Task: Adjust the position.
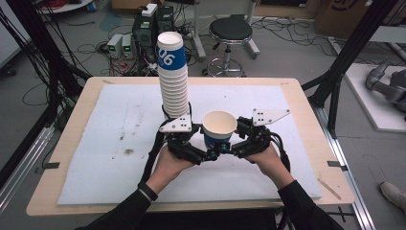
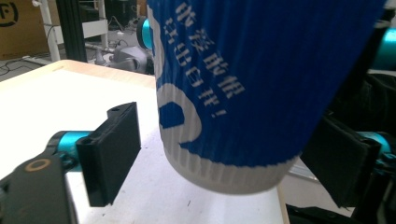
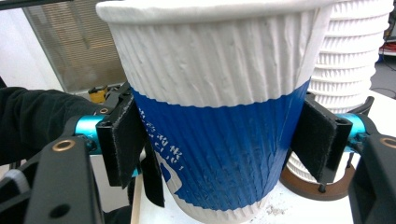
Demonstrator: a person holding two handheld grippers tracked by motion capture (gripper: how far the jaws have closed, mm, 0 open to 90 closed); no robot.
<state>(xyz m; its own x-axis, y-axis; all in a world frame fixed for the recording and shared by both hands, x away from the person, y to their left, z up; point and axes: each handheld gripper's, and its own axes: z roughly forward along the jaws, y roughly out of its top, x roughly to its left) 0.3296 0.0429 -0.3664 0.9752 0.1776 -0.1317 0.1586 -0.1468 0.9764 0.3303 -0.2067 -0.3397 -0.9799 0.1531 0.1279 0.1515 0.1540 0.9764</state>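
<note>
On the left side of the white mat there is nothing but some small dirt marks. Further right, near the middle of the table, stands a tall stack of cups — white ribbed cups nested in each other, the top one with a blue band.

Just in front of the stack is the left gripper, held in the person's left hand. Its jaws stand on both sides of the lower part of the single paper cup. In the left gripper view the near pad is clearly apart from the cup wall, so this gripper is partly open and does not hold the cup.

The paper cup is in the middle, lifted a little above the mat and tilted, its open mouth up. It is just beside the stack.

To the right comes the right gripper in the right hand. In the right gripper view its two black pads press against the blue band of the cup from both sides — this gripper carries the cup.
</note>
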